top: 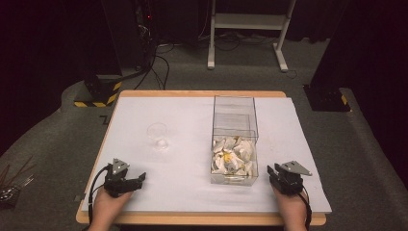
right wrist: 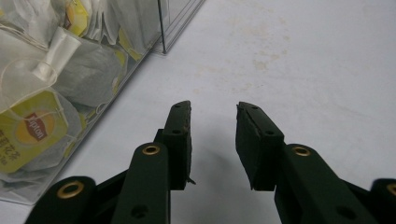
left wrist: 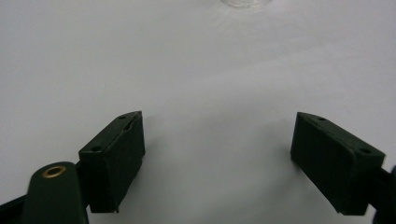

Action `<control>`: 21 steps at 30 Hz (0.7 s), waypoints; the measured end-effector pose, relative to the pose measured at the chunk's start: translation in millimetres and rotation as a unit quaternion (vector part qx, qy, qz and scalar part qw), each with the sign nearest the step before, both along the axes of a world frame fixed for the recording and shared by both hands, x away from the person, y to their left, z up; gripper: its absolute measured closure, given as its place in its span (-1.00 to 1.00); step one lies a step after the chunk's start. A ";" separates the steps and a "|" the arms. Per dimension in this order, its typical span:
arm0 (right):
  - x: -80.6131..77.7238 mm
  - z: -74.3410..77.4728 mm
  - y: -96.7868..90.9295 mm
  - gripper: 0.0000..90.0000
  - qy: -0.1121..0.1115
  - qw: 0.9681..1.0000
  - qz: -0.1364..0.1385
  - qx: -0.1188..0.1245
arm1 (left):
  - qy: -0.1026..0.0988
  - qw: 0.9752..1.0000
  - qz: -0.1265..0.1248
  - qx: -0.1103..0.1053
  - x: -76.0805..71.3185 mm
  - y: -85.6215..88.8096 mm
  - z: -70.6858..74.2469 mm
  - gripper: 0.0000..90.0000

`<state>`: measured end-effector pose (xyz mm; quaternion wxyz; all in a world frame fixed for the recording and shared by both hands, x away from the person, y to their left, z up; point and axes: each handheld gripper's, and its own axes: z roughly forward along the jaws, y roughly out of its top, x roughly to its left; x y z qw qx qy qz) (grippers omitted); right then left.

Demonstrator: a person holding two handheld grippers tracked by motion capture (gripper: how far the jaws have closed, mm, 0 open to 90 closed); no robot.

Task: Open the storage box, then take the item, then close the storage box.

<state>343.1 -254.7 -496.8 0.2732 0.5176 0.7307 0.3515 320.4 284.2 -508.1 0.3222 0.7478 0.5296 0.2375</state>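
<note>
The clear plastic box of tea bags is being seen standing right of the tabletop's middle, its near half filled with the white and yellow Lipton sachets and its far half bare. No tea bag is being seen outside the box, so the picking is judged as not yet begun. A small clear glass cup is being left standing well apart to the left, apparently empty. The right gripper is being held just beside the box's near right corner, its jaws being kept narrow with a small gap and nothing between them. The left gripper is being rested near the tabletop's near left edge, short of the cup, its jaws being spread wide over bare white surface, nothing gripped. All handling is judged as remaining.
</note>
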 end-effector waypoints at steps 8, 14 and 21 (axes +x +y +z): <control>-2.7 -0.5 -6.9 0.42 -0.002 1.000 -0.003 -0.002 | 0.001 1.000 -0.022 -0.014 2.9 -2.7 8.0 -0.67; -3.4 -1.4 -4.8 0.39 0.002 1.000 -0.001 -0.003 | -0.005 0.998 -0.053 -0.029 -0.3 -15.5 16.6 -0.68; -3.8 -1.5 -5.0 0.38 0.002 1.000 0.003 0.001 | -0.032 0.996 -0.064 -0.050 -6.3 -25.0 30.2 -0.68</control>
